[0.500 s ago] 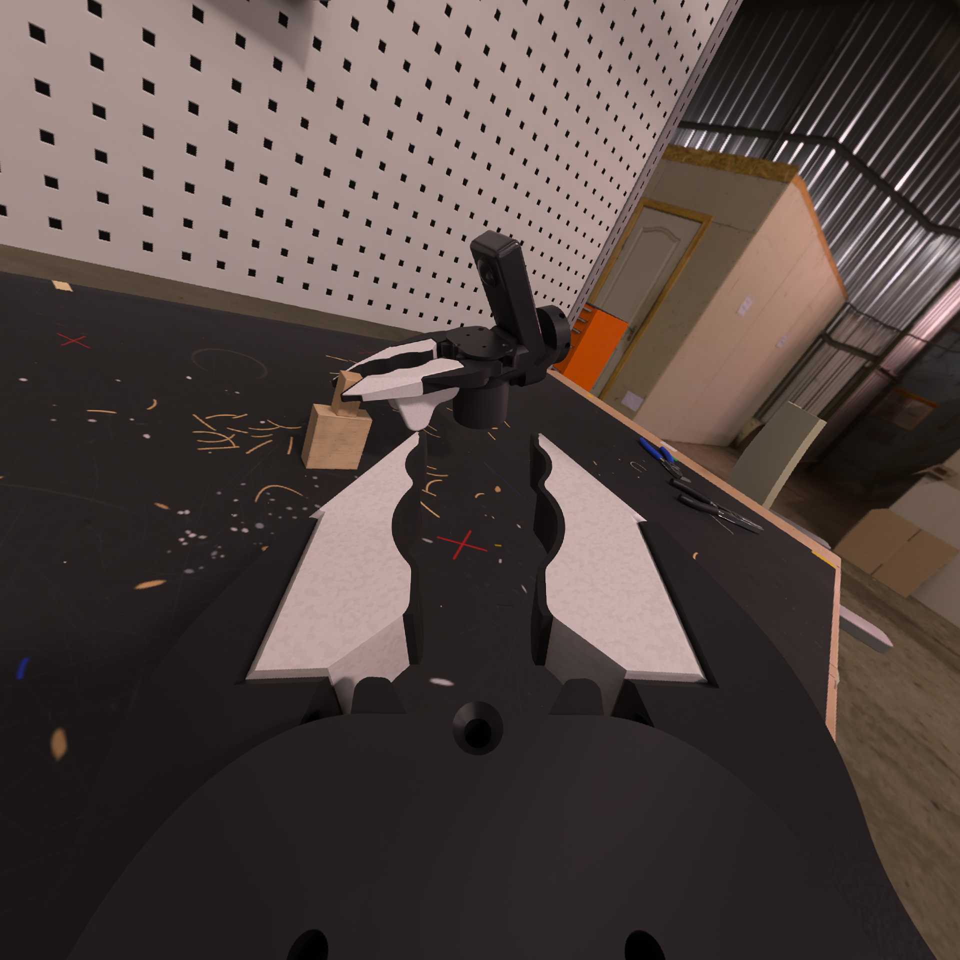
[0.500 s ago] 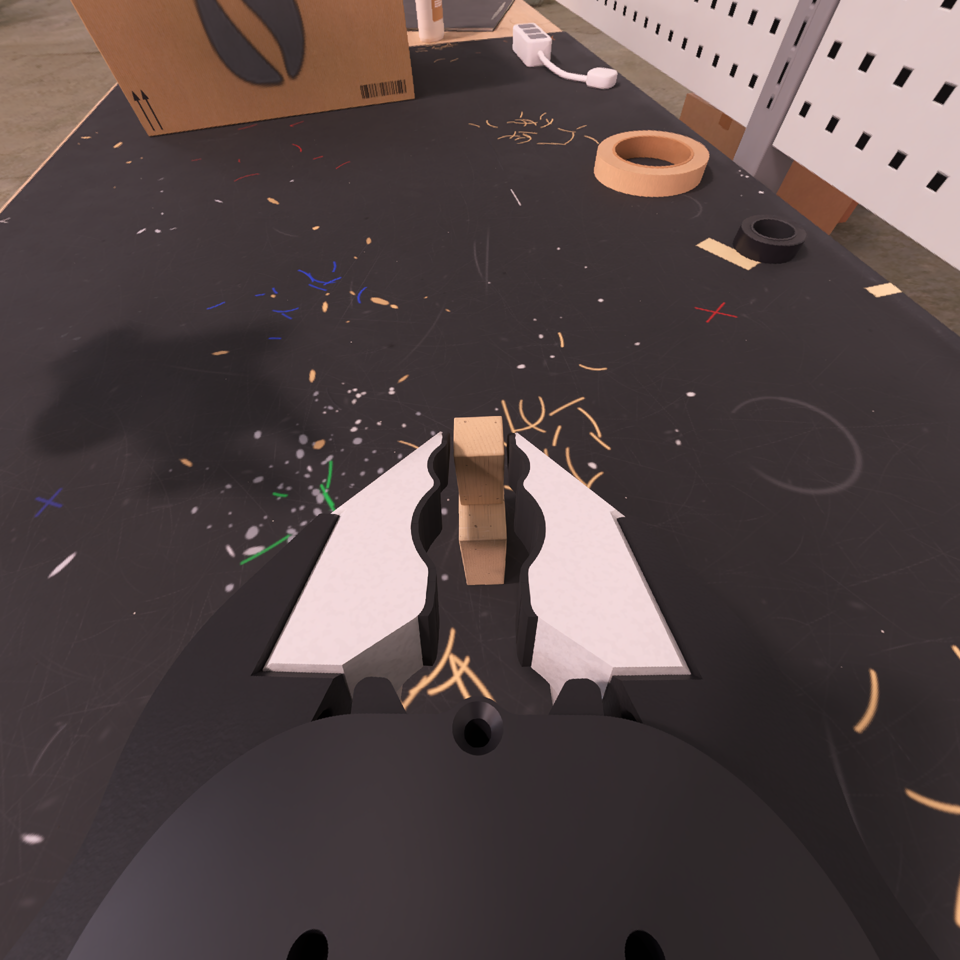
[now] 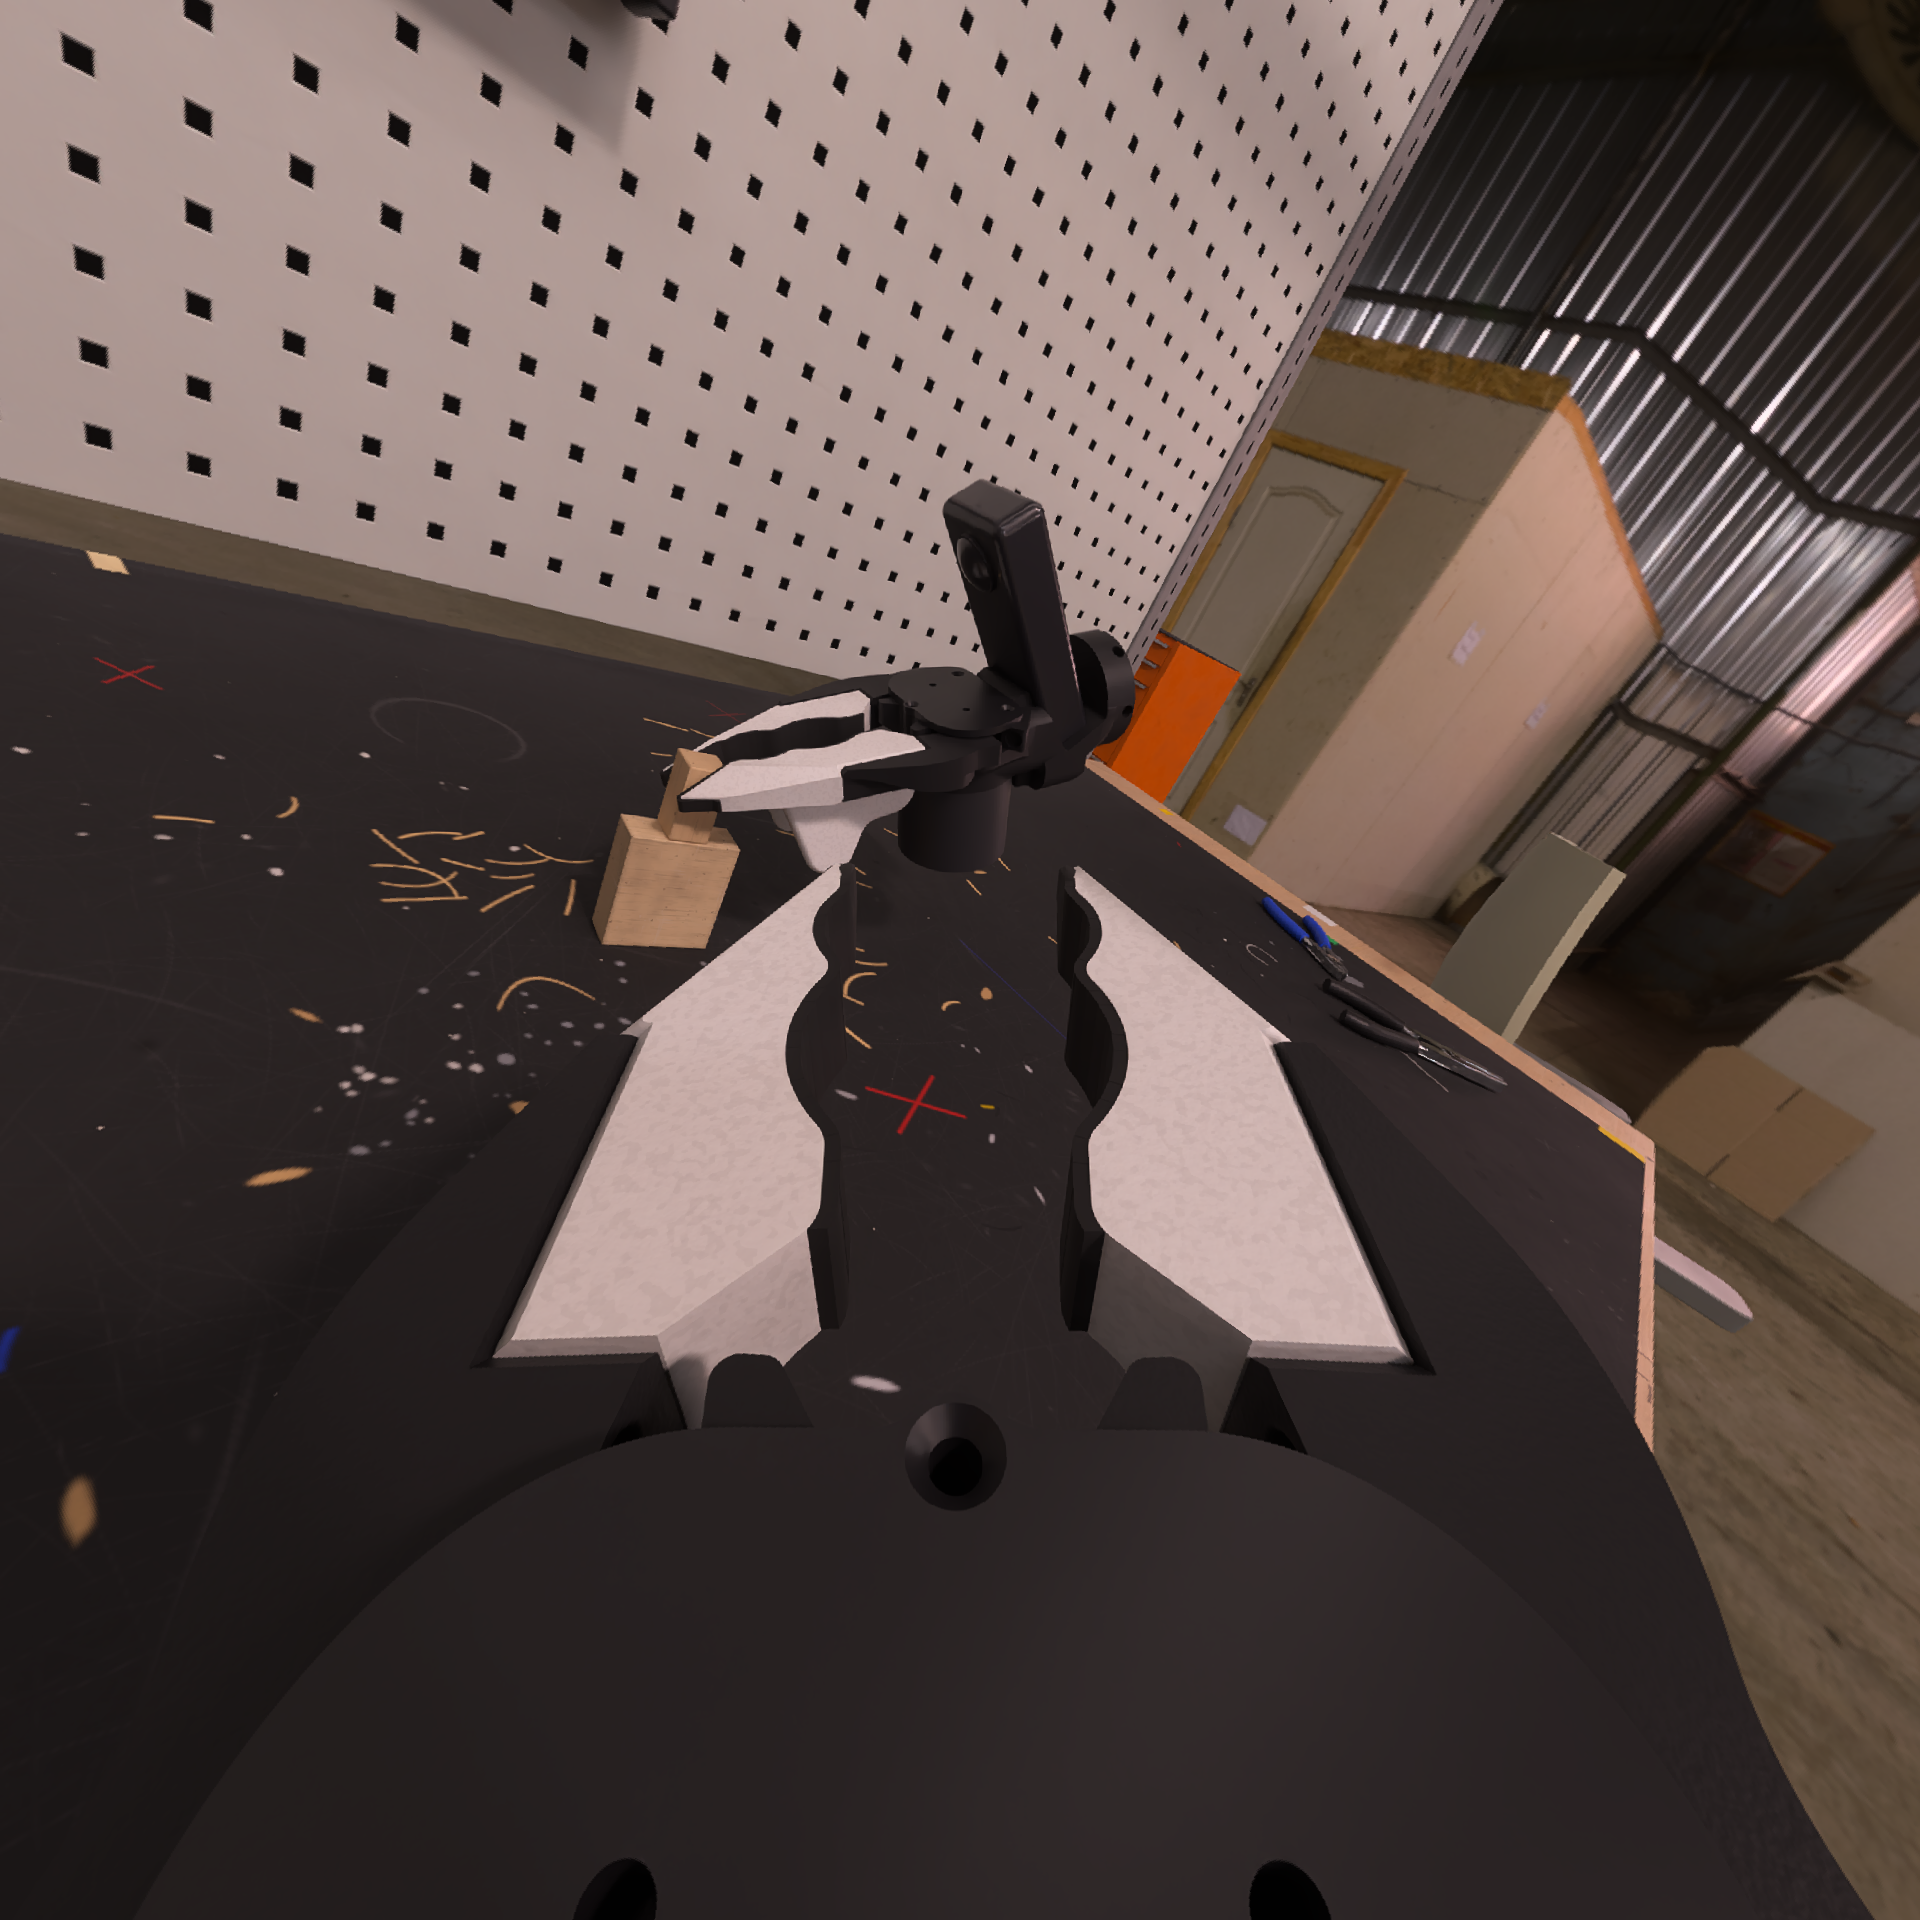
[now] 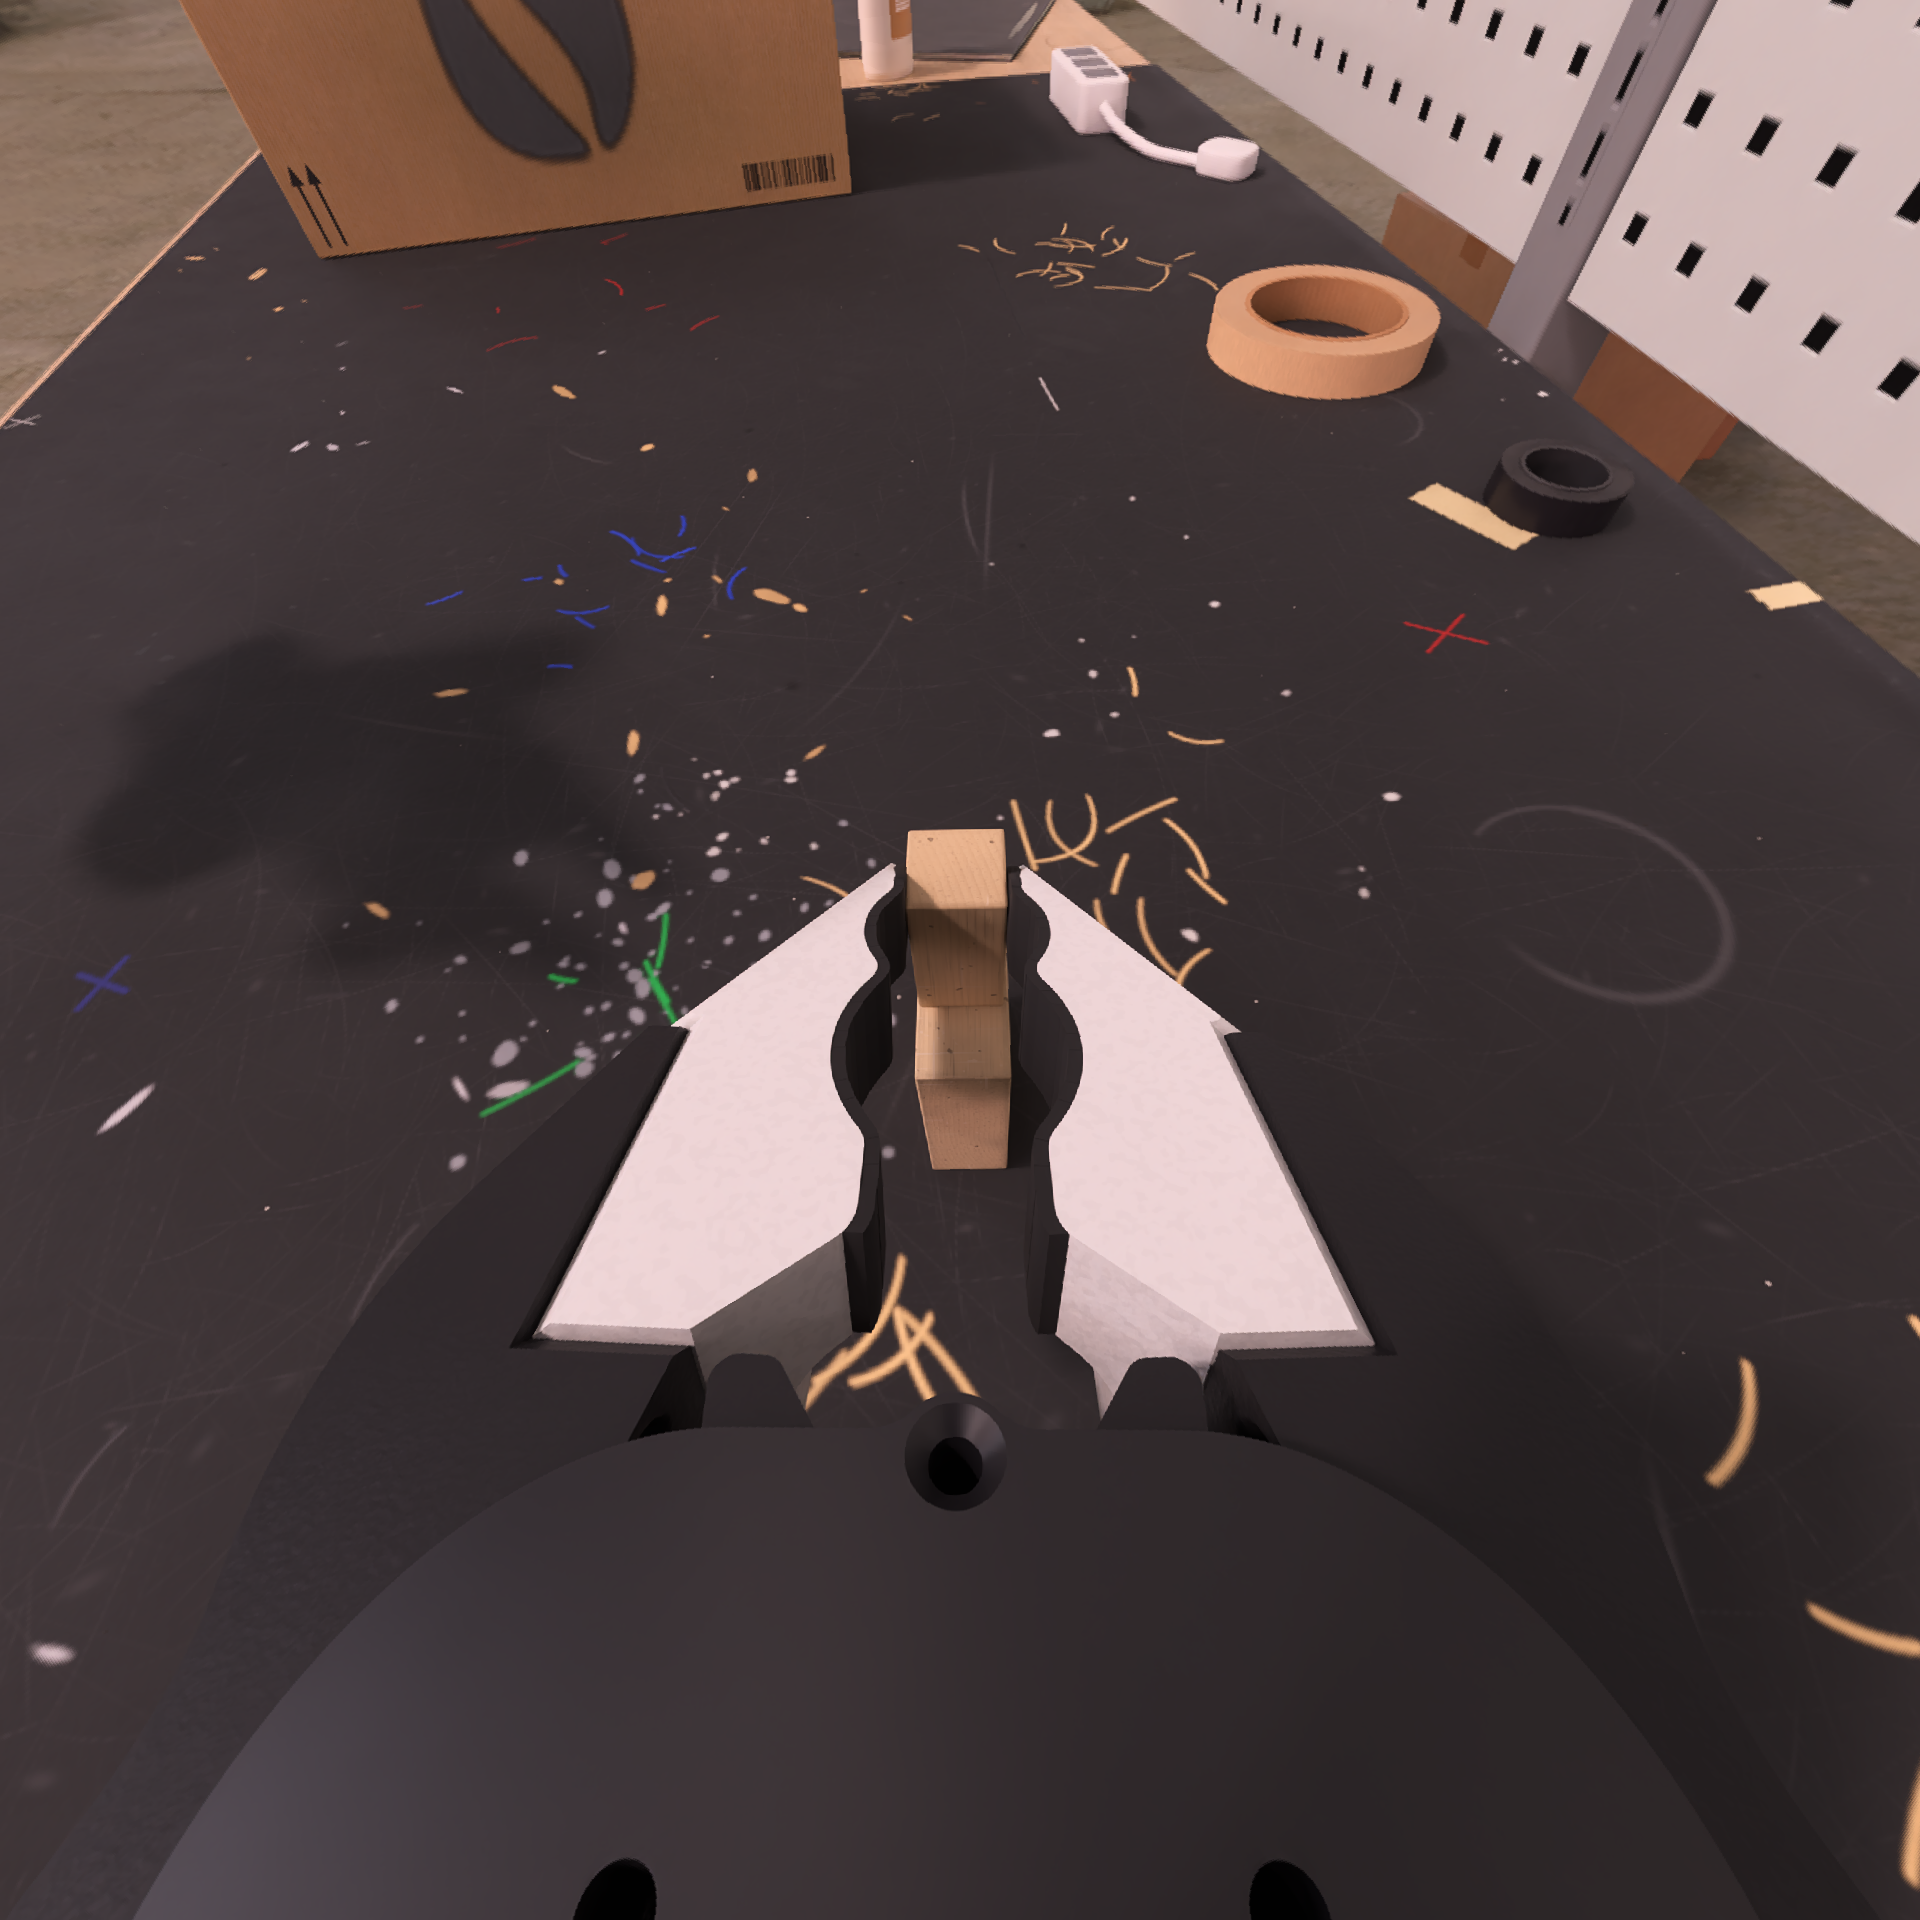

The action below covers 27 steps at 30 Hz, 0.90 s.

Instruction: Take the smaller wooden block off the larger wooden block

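Because it is wood, the smaller block (image 4: 958, 997) looks light, hard and easy to pinch on its flat sides. The right gripper (image 4: 958, 883) squeezes those sides now, with the block's bottom touching the larger block (image 3: 665, 883). The left gripper (image 3: 951, 883) hangs open, holding nothing.

My left gripper (image 3: 956, 883): jaws parted, nothing between them, level above the bench. My right gripper (image 4: 958, 883): fingers clamped, farther off, tilted down.

Cardboard box (image 4: 540, 114), tape roll (image 4: 1322, 330), pliers (image 3: 1418, 1042) on workbench (image 4: 935, 499).
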Tool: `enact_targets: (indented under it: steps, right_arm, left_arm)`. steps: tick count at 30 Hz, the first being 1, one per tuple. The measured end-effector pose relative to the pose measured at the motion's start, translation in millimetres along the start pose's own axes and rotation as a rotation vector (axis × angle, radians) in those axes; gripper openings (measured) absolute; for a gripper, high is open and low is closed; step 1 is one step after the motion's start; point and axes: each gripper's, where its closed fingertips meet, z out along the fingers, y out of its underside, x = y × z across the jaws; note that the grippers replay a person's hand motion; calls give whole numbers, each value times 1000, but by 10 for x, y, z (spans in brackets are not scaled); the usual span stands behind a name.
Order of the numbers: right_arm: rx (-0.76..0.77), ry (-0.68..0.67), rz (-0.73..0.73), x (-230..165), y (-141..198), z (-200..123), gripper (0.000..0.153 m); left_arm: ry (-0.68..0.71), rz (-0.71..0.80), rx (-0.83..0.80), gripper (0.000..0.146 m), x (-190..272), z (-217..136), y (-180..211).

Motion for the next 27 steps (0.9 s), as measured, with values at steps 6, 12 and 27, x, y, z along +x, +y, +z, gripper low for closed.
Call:
enact_targets:
  steps: [6, 12, 27]
  right_arm:
    - [30, 7, 7, -39, -18, 8, 18]
    - [143, 8, 18, -85, -356, -222, 18]
    - [700, -901, 670, -826, -1099, -1558, 18]
  left_arm:
    - [10, -7, 3, 38, 9, 9, -17]
    - [-1, -1, -11, 38, -10, -8, -11]
    - [37, 56, -3, 40, 145, 89, -103]
